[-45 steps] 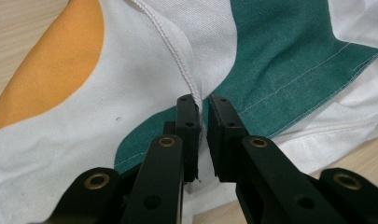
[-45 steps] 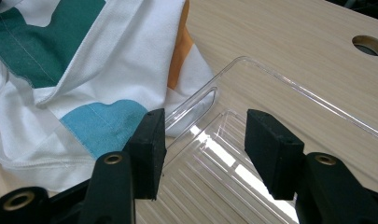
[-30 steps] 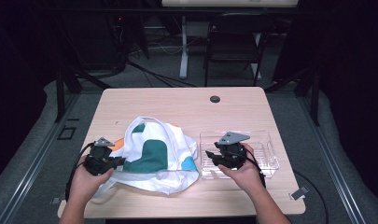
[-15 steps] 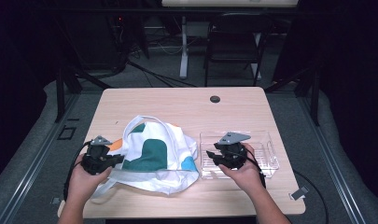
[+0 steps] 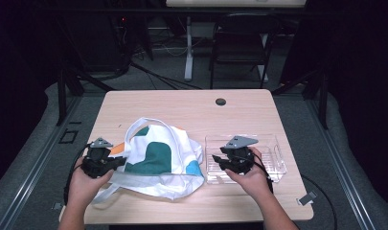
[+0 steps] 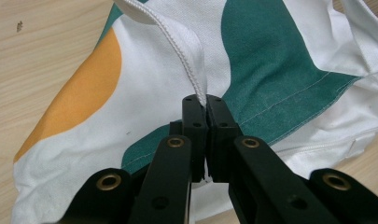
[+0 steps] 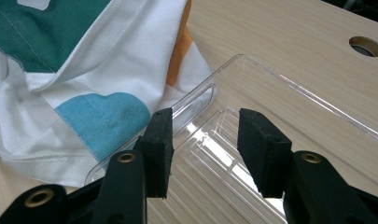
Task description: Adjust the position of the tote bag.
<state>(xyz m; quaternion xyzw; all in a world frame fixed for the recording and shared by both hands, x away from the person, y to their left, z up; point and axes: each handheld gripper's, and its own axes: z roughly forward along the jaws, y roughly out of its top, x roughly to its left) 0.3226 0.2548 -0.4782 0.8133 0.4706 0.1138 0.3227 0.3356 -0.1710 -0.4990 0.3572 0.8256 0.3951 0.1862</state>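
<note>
A white cloth bag (image 5: 158,158) with green, orange and blue patches lies crumpled at the table's front left. My left gripper (image 5: 119,162) is at its left edge. In the left gripper view its jaws (image 6: 203,105) are shut on the bag's white stitched strap (image 6: 177,46). A clear plastic tray (image 5: 278,158) sits to the bag's right. My right gripper (image 5: 219,160) is at the tray's left end, open. Its jaws (image 7: 203,140) have just been closing a little and straddle the tray's rim (image 7: 289,88) beside the handle slot, with neither pad pressing on it. The bag (image 7: 84,70) touches that end of the tray.
The wooden table (image 5: 182,105) has a round cable hole (image 5: 221,101) near its far edge. A small clip (image 5: 306,198) sits at the front right corner. A chair (image 5: 239,43) and desk legs stand on the dark floor behind.
</note>
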